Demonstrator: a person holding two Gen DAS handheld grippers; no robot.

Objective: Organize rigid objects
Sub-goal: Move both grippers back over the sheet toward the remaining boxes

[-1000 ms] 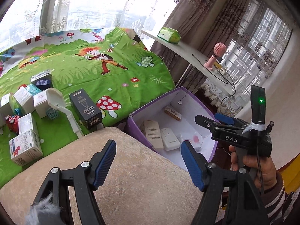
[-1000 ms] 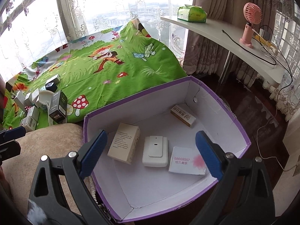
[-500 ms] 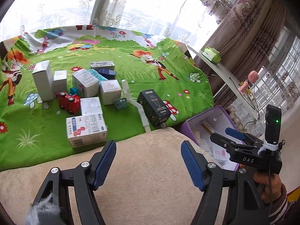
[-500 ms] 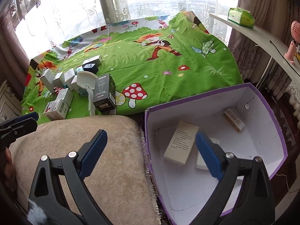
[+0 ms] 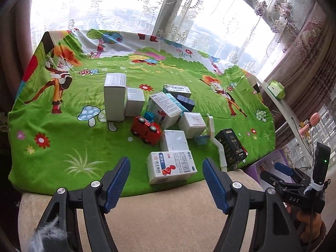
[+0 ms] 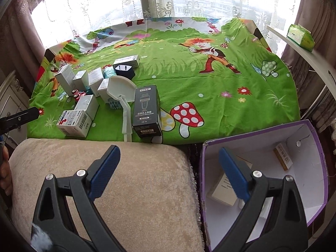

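Observation:
Several small boxes lie clustered on a green cartoon cloth (image 5: 63, 147): a white medicine box with blue and red print (image 5: 171, 167) (image 6: 73, 122) nearest the beige cushion, a black box (image 5: 231, 147) (image 6: 147, 111), and white cartons (image 5: 114, 96). Among them are a red toy car (image 5: 146, 130) and a white long-handled plastic piece (image 6: 121, 88). My left gripper (image 5: 166, 163) hovers open over the cushion edge, just short of the medicine box. My right gripper (image 6: 169, 150) is open and empty between the cushion and the purple box (image 6: 315, 142).
The purple box with white inside holds a few flat packets (image 6: 282, 156). A beige cushion (image 6: 126, 189) fills the foreground. A white shelf (image 6: 304, 48) carries a green tissue pack (image 6: 300, 35). Curtained windows stand behind the cloth.
Both views have swung left, away from the purple box toward the boxes on the cloth. The medicine box now sits just ahead of my left gripper. Both jaws kept their width.

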